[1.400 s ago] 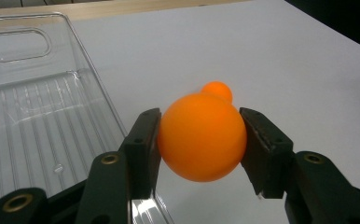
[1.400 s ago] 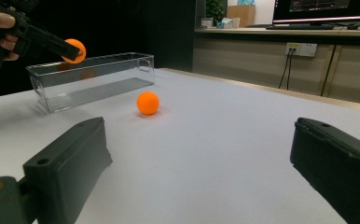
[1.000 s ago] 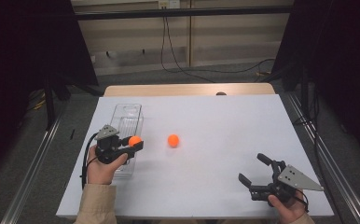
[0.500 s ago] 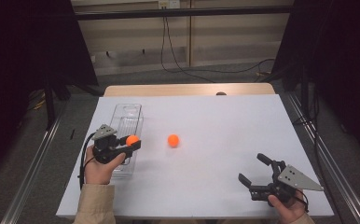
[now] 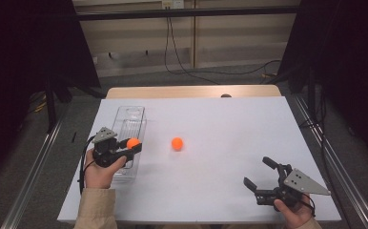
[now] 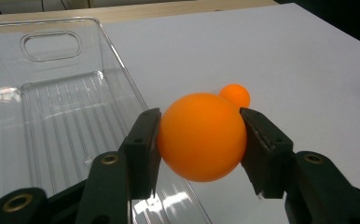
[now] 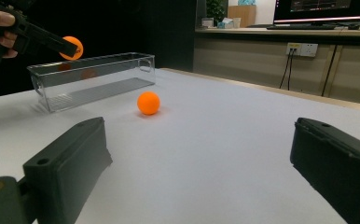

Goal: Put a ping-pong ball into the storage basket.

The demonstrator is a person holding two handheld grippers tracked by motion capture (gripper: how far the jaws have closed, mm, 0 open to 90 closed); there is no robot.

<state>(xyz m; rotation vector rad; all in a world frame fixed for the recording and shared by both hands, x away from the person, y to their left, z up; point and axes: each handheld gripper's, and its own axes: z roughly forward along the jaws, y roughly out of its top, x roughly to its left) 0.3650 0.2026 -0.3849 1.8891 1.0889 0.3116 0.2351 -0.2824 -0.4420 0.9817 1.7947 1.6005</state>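
A small orange plastic ball (image 6: 202, 136) is clamped between the fingers of the left gripper (image 5: 125, 149), seen close in the left gripper view w/ both black pads pressed on its sides. In the high view the held ball (image 5: 133, 142) is carried above the near right edge of a clear, ribbed plastic rectangular bin (image 5: 128, 125), which is set lengthwise on the left part of the white worktop (image 5: 230, 133). In the right gripper view the held ball (image 7: 72, 47) is seen above the bin's (image 7: 94, 79) rim, not inside it. A 2nd orange ball (image 5: 177, 143) is left on the worktop, right of the bin & apart from it. The right gripper (image 5: 260, 175) is held low near the worktop's front right corner, fingers spread wide apart, nothing between them.
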